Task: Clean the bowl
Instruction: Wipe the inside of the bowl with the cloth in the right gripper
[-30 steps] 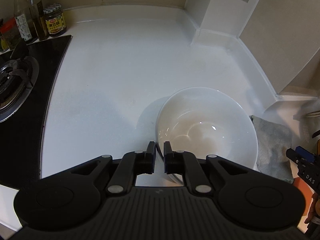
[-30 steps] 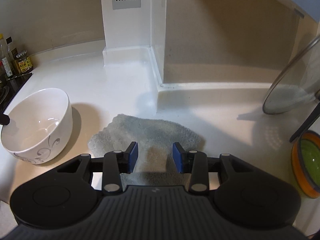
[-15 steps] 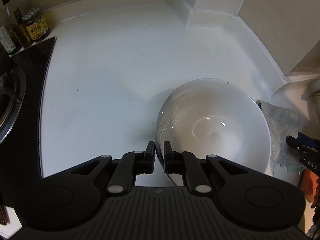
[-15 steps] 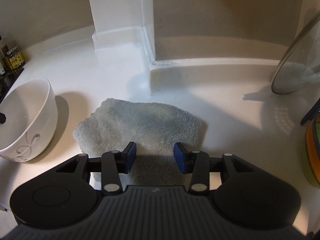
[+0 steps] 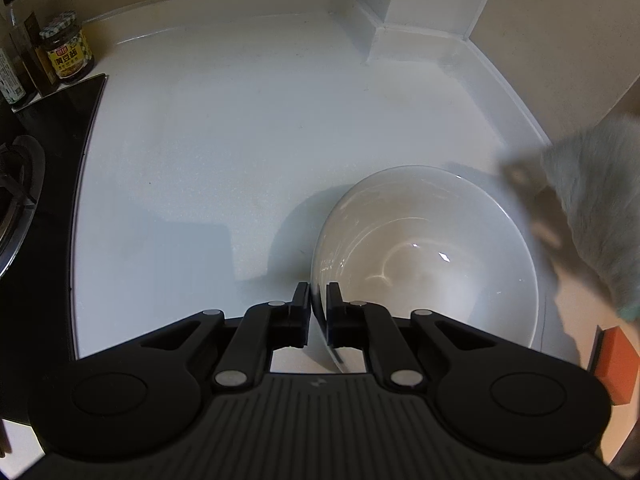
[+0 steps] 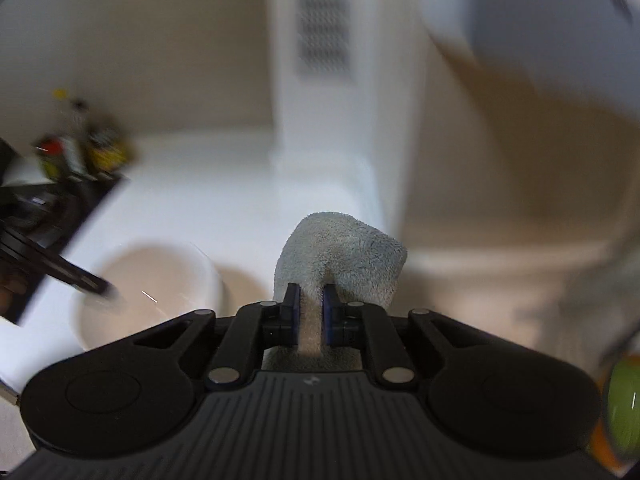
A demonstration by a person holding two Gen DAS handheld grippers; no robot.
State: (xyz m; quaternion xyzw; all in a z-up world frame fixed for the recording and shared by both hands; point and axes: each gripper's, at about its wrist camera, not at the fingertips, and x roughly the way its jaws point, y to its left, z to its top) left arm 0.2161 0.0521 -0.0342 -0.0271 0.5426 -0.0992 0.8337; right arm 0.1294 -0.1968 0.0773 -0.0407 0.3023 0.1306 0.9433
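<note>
Left wrist: bowl rim pinched between the shut jaws

Home kitchen: gas hob; condiment jar

Your right claw pinches the grey cloth, raised off the tabletop; the bowl sits at nine o'clock.

Both tongs are showing matte black ribbed bodies, round side discs and silver screws; the right tongs are wearing blue pads, the left tongs black ones.
</note>
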